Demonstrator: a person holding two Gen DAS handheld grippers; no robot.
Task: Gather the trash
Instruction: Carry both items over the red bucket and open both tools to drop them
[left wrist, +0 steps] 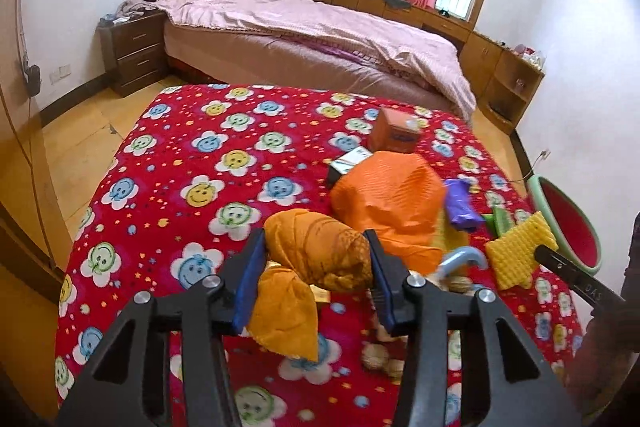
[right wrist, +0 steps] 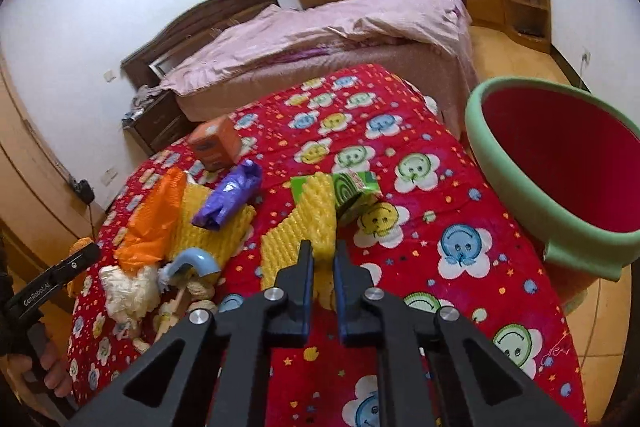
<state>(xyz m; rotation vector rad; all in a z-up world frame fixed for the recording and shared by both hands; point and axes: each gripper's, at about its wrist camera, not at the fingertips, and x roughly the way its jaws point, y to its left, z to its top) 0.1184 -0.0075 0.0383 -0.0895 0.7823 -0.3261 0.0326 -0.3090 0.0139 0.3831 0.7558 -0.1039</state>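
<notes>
Both loaded: my left gripper (left wrist: 316,259) clamps the orange wrapper (left wrist: 320,247), my right gripper (right wrist: 323,259) pinches yellow foam (right wrist: 316,219). Carry high to the basin (right wrist: 516,163) (foam's floppy).

Fleecy blanket (left wrist: 208,155); ridged foam sheet (right wrist: 316,223) (yellow); smooth plastic basin (right wrist: 516,163).

The left wrist camera sits just behind its own claw (left wrist: 316,259) and looks forward and steeply down across the red smiley-print blanket (left wrist: 192,155), with the pink bed (left wrist: 304,39) and window wall beyond. The right wrist camera sits likewise behind its claw (right wrist: 323,255), close over the same blanket from farther right, the green-rimmed basin (right wrist: 516,171) near its right edge. Both views share the orange bag (left wrist: 392,195), the purple bag (left wrist: 460,203), the yellow foam sheet (left wrist: 520,247), the orange box (left wrist: 396,135) and each other's claw at the frame edge.
</notes>
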